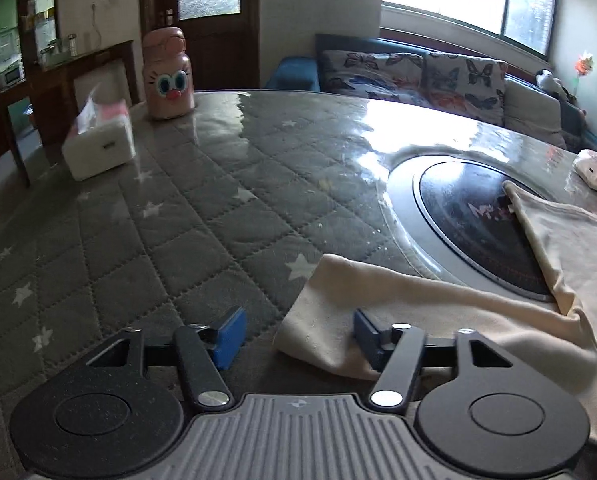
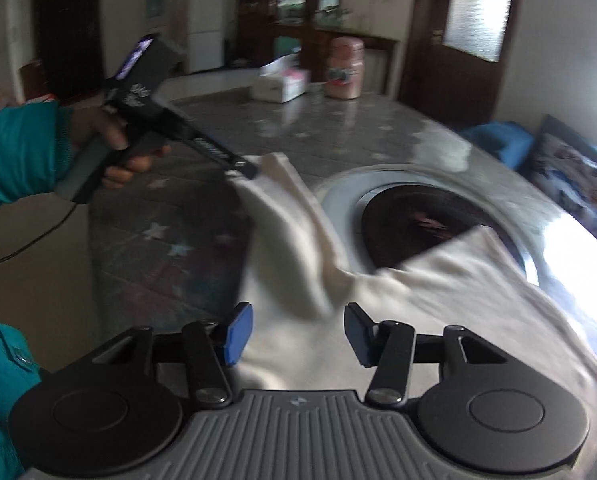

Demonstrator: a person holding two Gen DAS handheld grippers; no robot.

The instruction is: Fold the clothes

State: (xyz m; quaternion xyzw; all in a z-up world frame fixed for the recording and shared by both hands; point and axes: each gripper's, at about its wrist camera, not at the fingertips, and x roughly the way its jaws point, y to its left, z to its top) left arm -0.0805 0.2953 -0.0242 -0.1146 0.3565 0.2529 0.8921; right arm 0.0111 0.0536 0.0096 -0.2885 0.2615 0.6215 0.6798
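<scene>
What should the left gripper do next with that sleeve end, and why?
Probably ease the left gripper forward and close on the sleeve of the cream garment. Its jaws stand open with the cuff edge lying between them, ungripped. The right gripper also stands open above the garment's body, so nothing is held yet; a fold likely needs a grasp first.

the right gripper (image 2: 297, 334) hangs with its blue pads spread wide, nothing between them, just above the cream garment (image 2: 438, 300) spread on the grey star-patterned table (image 2: 146, 248). at the far left a hand (image 2: 110, 148) in a teal sleeve holds the left gripper (image 2: 247, 169), whose tip meets a raised end of the garment. the cloth partly covers a dark round inset (image 2: 402, 220); a white tissue box (image 2: 280, 84) and a pink bottle (image 2: 344, 68) stand at the far edge, blurred
</scene>
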